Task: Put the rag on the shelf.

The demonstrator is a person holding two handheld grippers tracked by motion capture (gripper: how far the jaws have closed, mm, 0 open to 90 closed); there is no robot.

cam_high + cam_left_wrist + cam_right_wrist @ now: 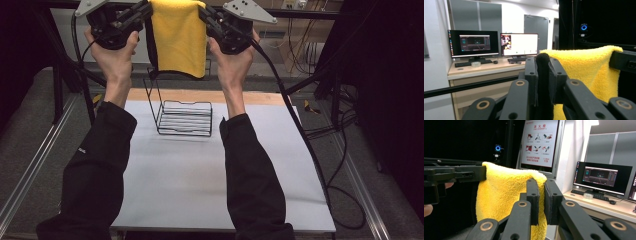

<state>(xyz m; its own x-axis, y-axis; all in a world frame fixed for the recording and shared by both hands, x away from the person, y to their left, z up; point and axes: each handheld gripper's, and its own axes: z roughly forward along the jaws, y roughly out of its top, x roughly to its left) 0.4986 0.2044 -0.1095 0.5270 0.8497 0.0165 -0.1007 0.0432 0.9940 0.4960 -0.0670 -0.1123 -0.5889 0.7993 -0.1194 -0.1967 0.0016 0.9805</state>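
- High view: A person held a yellow towel point(178, 37) stretched in the air between two tongs, well above the wire rack point(183, 118) on the white surface point(200, 175). The left tongs point(146, 11) gripped one top corner, the right tongs point(204, 12) the other, and the cloth hung folded over, its lower edge just above the rack's upright bar. To drape it well, both hands would likely need to stay level and keep the top edge taut as the towel comes down over that bar.
- Left gripper view: The left tongs point(543, 72) were clenched on the towel's point(586, 70) dark edge, the yellow pile spreading away toward the other tongs point(622, 61). The pinch looked narrow, so a slow descent would guard against slipping.
- Right gripper view: The right tongs point(541, 200) were clamped on the towel's point(504, 195) near corner, the left tongs point(470, 173) holding the far end. An even pull from each side should keep the fold square.
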